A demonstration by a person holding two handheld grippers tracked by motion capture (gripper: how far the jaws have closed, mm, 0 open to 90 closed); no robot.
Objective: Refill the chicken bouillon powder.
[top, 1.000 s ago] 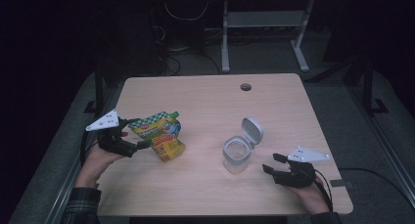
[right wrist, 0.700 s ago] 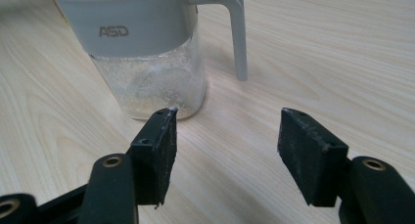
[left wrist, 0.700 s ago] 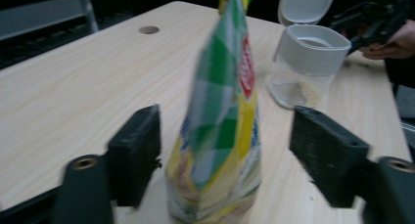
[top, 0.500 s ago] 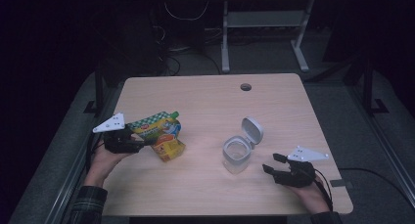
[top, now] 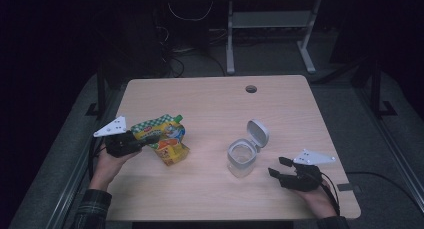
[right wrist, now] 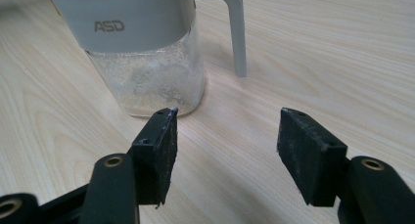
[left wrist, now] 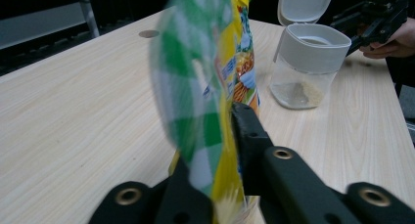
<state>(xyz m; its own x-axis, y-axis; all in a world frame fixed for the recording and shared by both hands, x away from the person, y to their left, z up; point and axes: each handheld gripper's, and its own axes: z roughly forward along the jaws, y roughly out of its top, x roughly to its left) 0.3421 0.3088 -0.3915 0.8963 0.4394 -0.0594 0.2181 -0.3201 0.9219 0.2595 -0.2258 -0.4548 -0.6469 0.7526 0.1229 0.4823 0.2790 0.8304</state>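
A green and yellow snack pouch lies at the left of the wooden table. My left gripper is shut on the pouch's near edge; its jaws have just been closing with the pouch between them. In the left gripper view the pouch stands pinched between the black jaws of the left gripper. A clear jar with a grey collar and a flipped-up lid stands right of centre. My right gripper rests open just right of the jar, and nothing sits between its jaws. The jar holds a thin layer of pale powder.
A round cable hole sits near the table's far edge. Beyond it, in the dark, stand a desk frame and cables. The far right gripper shows past the jar in the left gripper view.
The left gripper's jaws have closed onto the edge of the pouch. The right gripper and the jar have not moved.
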